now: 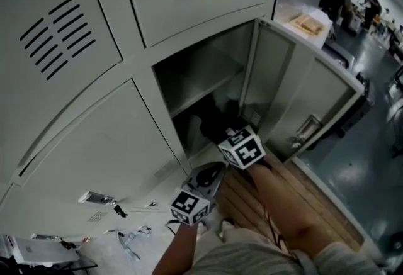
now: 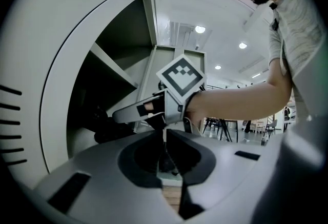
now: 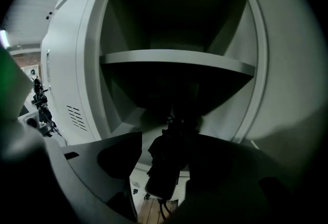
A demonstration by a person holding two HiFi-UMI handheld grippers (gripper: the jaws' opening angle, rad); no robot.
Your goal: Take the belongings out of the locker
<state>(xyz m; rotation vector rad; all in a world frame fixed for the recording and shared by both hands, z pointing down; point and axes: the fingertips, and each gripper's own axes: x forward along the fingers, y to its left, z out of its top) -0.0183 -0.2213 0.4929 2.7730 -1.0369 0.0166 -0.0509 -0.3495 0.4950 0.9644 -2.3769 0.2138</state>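
Locker (image 1: 189, 72): grey, door swung open, one shelf (image 3: 174, 58) inside.
Belongings (image 1: 220, 121): dark items inside the locker, below the shelf.
Right claw (image 3: 166, 162): spread at the opening, a dark item between its jaws.
Left claw (image 2: 166, 159): pressed together, empty, outside the locker.

No legible text, labels or numbers anywhere.
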